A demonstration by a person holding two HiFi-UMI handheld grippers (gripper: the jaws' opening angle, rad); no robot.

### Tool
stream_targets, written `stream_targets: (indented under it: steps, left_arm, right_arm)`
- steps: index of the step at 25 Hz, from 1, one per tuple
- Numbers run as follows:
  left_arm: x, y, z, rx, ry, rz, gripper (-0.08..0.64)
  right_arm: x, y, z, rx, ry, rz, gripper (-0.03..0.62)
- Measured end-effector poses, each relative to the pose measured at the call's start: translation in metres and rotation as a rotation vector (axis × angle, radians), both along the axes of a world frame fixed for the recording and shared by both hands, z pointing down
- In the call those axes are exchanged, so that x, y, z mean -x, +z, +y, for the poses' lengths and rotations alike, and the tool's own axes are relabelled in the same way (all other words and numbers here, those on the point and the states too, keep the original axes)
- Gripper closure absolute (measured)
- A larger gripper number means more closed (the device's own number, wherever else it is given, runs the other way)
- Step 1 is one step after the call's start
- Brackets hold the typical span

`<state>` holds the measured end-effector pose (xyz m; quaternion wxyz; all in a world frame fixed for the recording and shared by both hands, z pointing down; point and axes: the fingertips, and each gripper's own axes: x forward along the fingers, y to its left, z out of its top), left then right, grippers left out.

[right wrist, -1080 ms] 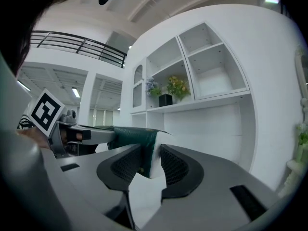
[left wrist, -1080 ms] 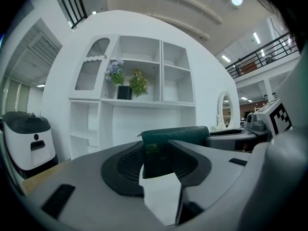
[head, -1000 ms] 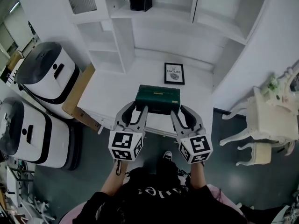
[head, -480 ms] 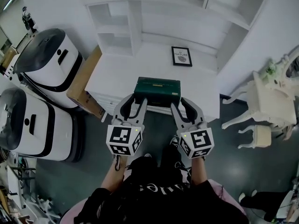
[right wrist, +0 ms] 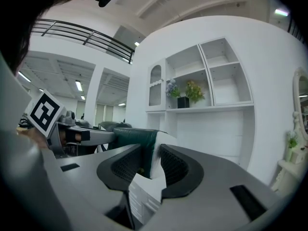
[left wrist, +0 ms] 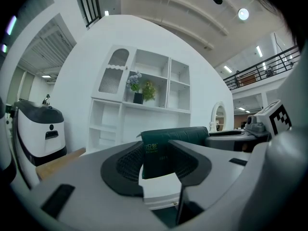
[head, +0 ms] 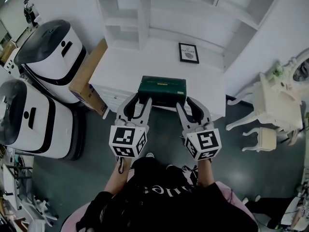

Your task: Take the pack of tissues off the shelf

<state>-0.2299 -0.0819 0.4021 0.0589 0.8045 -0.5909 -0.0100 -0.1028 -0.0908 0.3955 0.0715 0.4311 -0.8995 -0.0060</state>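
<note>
The pack of tissues [head: 161, 91] is a dark green soft pack, held level in the air between both grippers, over the front part of the white counter [head: 120, 71]. My left gripper [head: 139, 99] is shut on its left end, where the green wrapper [left wrist: 161, 150] fills the gap between the jaws. My right gripper [head: 186, 103] is shut on its right end, with the pack's green and white end [right wrist: 142, 150] pinched between the ribbed pads. Both grippers point about level towards the white shelf unit [head: 159, 13].
A framed picture [head: 188, 52] lies on the counter behind the pack. Two white machines [head: 46, 57] and a cardboard box [head: 87, 76] stand at the left. A white chair [head: 273, 103] stands at the right. A black plant pot [left wrist: 138, 98] sits on the shelf.
Both grippers have carried the pack back from the shelf towards the counter's front edge. The person has stepped back, so the shelf looks farther away.
</note>
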Motion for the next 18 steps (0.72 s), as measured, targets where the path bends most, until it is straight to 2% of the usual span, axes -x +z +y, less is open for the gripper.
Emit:
stream_targets:
  steps: [18]
  left_arm:
    - [-0.034, -0.01, 0.024, 0.007, -0.056, -0.016, 0.407]
  right_arm:
    - [-0.033, -0.008, 0.016, 0.007, -0.057, -0.023, 0.44]
